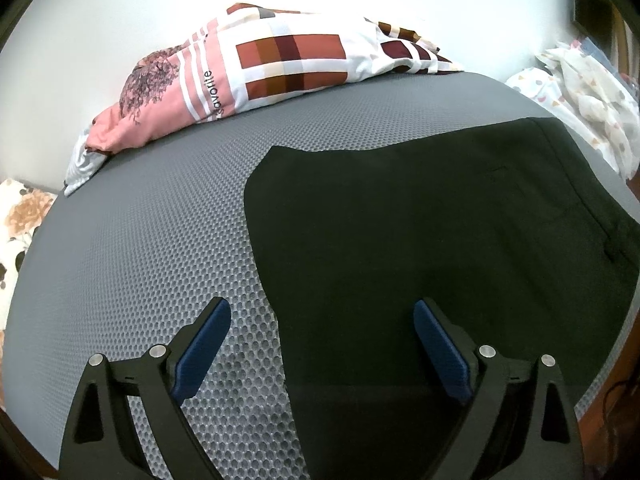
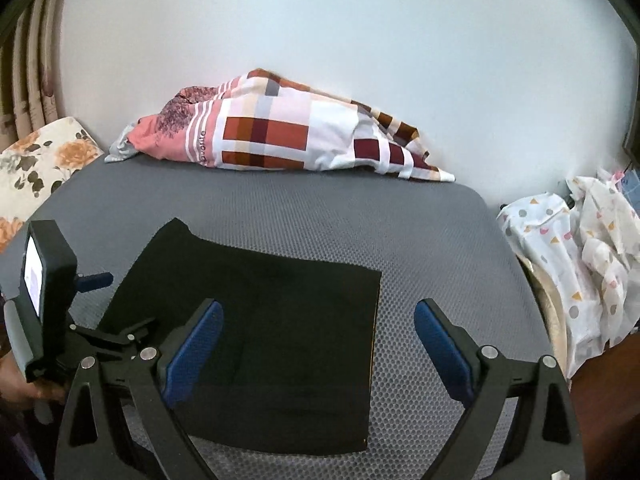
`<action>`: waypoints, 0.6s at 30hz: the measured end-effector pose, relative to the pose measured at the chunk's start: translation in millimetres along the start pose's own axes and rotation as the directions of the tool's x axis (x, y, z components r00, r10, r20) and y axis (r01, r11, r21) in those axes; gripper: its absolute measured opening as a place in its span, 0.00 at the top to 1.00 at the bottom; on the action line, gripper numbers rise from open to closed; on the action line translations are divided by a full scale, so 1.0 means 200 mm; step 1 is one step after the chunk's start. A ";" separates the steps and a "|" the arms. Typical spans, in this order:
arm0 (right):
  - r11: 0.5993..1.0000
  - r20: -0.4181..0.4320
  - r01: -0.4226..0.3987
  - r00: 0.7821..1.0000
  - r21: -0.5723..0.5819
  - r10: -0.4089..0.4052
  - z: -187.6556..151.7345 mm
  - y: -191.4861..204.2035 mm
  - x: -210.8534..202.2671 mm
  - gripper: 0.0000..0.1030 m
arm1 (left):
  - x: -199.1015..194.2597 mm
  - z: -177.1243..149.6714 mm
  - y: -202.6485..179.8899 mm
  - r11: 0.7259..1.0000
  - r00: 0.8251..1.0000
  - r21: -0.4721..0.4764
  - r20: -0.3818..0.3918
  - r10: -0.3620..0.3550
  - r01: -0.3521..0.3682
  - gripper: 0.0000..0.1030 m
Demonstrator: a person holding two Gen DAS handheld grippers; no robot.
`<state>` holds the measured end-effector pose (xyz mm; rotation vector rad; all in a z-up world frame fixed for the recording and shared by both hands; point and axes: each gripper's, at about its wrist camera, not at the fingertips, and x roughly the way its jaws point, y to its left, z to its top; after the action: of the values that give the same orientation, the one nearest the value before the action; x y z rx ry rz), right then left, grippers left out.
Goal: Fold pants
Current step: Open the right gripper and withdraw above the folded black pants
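Observation:
Black pants (image 1: 432, 248) lie flat on a grey mesh mat (image 1: 152, 232), folded into a compact block. In the right wrist view the pants (image 2: 280, 344) form a rough rectangle on the mat (image 2: 432, 248). My left gripper (image 1: 322, 320) is open and empty, hovering over the pants' left edge, one finger over bare mat. My right gripper (image 2: 318, 320) is open and empty above the pants' right part, with its right finger over bare mat. The left gripper's body (image 2: 52, 304) shows at the left of the right wrist view.
A pink and checked bundle of bedding (image 1: 264, 76) lies along the mat's far edge by the white wall; it also shows in the right wrist view (image 2: 280, 136). A floral pillow (image 2: 36, 168) sits far left. White patterned cloth (image 2: 580, 264) is heaped at the right.

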<state>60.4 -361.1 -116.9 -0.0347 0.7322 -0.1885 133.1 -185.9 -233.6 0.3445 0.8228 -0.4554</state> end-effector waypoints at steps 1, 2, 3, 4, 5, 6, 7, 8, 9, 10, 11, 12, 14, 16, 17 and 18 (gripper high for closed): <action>1.000 0.000 0.003 1.000 -0.006 -0.003 0.01 0.01 -0.01 0.08 | 0.00 0.00 0.00 1.000 1.000 -0.001 -0.001 0.000 0.000 0.10; 1.000 0.001 0.006 1.000 -0.009 -0.006 0.01 0.02 -0.01 0.08 | 0.00 0.00 0.00 1.000 1.000 -0.002 -0.002 -0.001 0.001 0.10; 1.000 0.003 0.009 1.000 -0.014 -0.009 0.02 0.03 -0.02 0.08 | 0.00 0.00 0.00 1.000 1.000 -0.001 -0.001 -0.001 0.001 0.10; 1.000 0.003 0.014 1.000 -0.022 -0.014 0.02 0.04 -0.02 0.08 | 0.00 0.00 0.00 1.000 1.000 0.000 0.000 -0.001 0.001 0.10; 0.999 0.004 0.020 1.000 -0.030 -0.020 0.03 0.05 -0.03 0.08 | 0.00 0.00 0.00 1.000 1.000 0.001 0.000 0.000 0.000 0.10; 0.999 0.006 0.030 1.000 -0.038 -0.029 0.03 0.07 -0.03 0.08 | 0.00 0.00 0.00 1.000 1.000 0.001 0.000 0.000 0.000 0.10; 0.998 0.006 0.039 0.999 -0.045 -0.039 0.03 0.08 -0.04 0.08 | 0.00 0.00 0.00 1.000 1.000 0.002 0.000 0.001 -0.001 0.10; 0.997 0.006 0.047 0.999 -0.054 -0.047 0.04 0.09 -0.04 0.08 | 0.00 0.00 0.00 1.000 1.000 0.001 0.000 0.000 0.000 0.10; 0.997 0.007 0.051 0.999 -0.061 -0.050 0.04 0.10 -0.05 0.08 | 0.00 0.00 0.00 1.000 1.000 0.000 0.001 0.000 0.000 0.10; 0.996 0.007 0.053 0.999 -0.066 -0.052 0.04 0.10 -0.05 0.08 | 0.00 0.00 0.00 1.000 1.000 -0.001 0.000 -0.001 0.001 0.10; 0.996 0.005 0.055 0.998 -0.071 -0.055 0.05 0.11 -0.05 0.08 | 0.00 0.00 0.00 1.000 1.000 -0.002 0.000 -0.002 0.002 0.10; 0.995 0.003 0.057 0.998 -0.077 -0.057 0.05 0.12 -0.05 0.09 | 0.00 0.00 0.00 1.000 1.000 -0.004 -0.001 -0.002 0.002 0.10; 0.994 -0.001 0.060 0.998 -0.086 -0.060 0.06 0.13 -0.05 0.09 | 0.00 0.00 0.00 1.000 1.000 -0.005 -0.001 -0.002 0.002 0.10; 0.993 -0.003 0.067 0.998 -0.098 -0.068 0.07 0.14 -0.05 0.09 | 0.00 0.00 0.00 1.000 1.000 -0.004 -0.001 -0.001 0.001 0.10; 0.993 -0.003 0.069 0.998 -0.101 -0.070 0.07 0.15 -0.06 0.09 | 0.00 0.00 0.00 1.000 1.000 -0.003 0.000 0.000 0.000 0.10; 0.992 -0.004 0.069 0.998 -0.104 -0.070 0.07 0.15 -0.06 0.09 | 0.00 0.00 0.00 1.000 1.000 -0.004 -0.001 -0.002 0.002 0.10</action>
<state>66.5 -329.4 -101.6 -0.1586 0.7484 -0.2172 133.8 -185.6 -233.8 0.3401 0.8246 -0.4549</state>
